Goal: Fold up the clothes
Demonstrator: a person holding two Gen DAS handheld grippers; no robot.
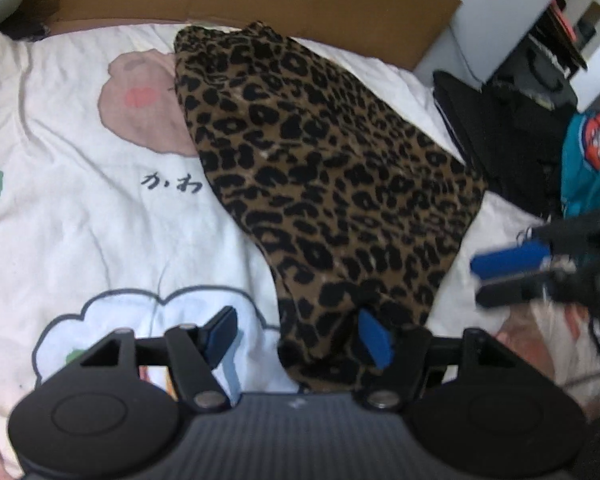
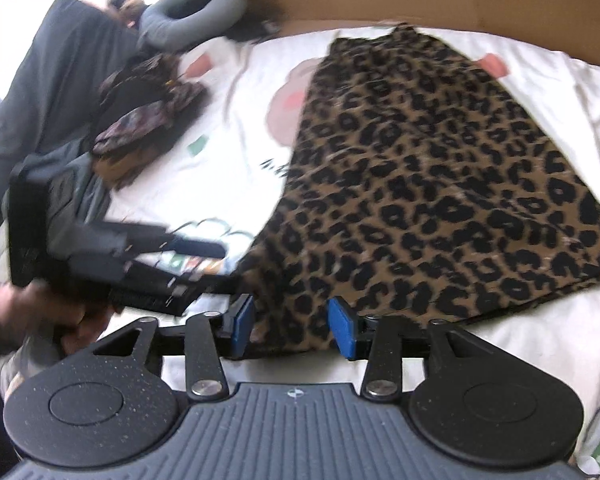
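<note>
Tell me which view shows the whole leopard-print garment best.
The right wrist view: the leopard-print garment lies spread on the bed sheet, its wide hem edge visible. The left wrist view shows it narrower, its near end behind the left tongs.

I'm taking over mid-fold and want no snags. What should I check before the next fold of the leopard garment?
1. Leopard-print garment lies spread on the bedsheet: ok.
2. Left gripper has let go, jaws apart, near hem only beside one pad: ok.
3. Right gripper is open, with cloth between its pads but not pinched: ok.
4. Grippers clear of each other, seen apart in both views: ok.
5. Hem under the grippers flat, no bunching: cannot tell.
6. Pile of other clothes kept apart from the garment: ok.
</note>
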